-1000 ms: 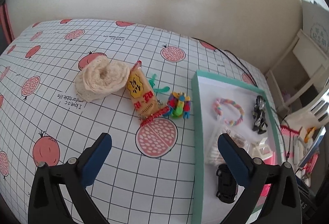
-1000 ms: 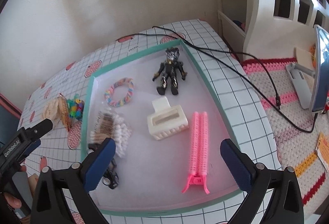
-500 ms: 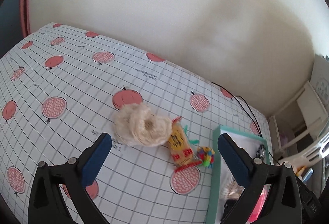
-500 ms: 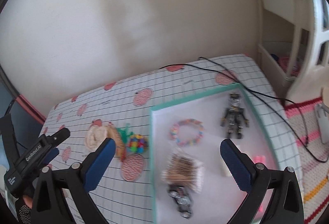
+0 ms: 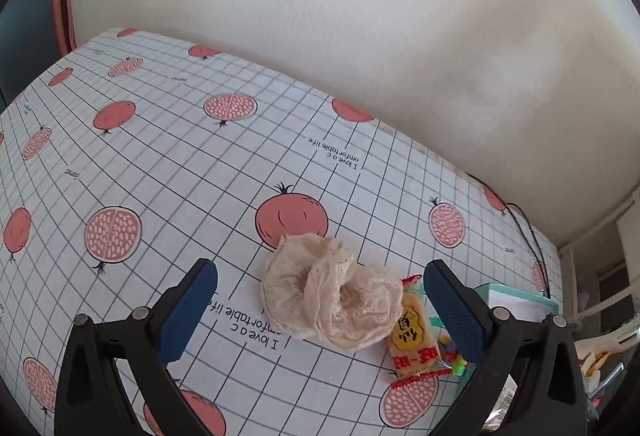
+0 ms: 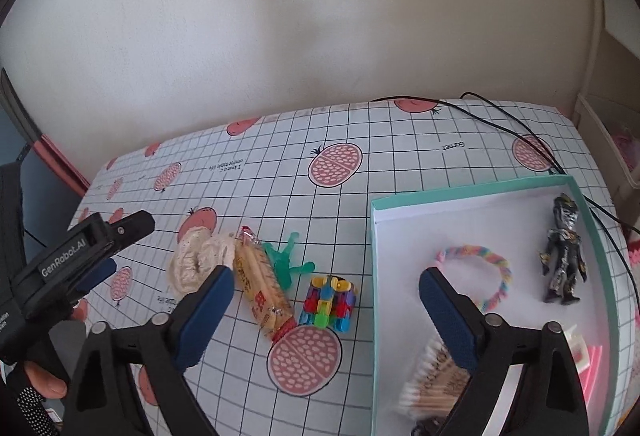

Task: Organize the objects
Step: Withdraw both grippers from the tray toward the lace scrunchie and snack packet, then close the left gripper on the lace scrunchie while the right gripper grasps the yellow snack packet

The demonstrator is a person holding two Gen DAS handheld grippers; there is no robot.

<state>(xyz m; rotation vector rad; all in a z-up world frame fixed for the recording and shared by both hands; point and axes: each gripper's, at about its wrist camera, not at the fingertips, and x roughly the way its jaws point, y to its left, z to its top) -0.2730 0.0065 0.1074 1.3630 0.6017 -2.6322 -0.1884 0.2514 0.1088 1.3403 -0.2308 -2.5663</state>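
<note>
Left hand-held gripper (image 5: pixel 320 312) spread wide over cream scrunchie (image 5: pixel 330 304) (untouched), right hand-held gripper (image 6: pixel 326 310) likewise wide, empty

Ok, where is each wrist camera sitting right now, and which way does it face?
Left wrist: rides the left gripper, looking down and forward over the pomegranate tablecloth at the cream scrunchie; both open blue-padded fingers show.
Right wrist: rides the right gripper, facing the wall over the snack packet, block toy and teal tray; its open fingers show, the left gripper too.
Shared: scrunchie, snack packet, tablecloth, tray.
</note>
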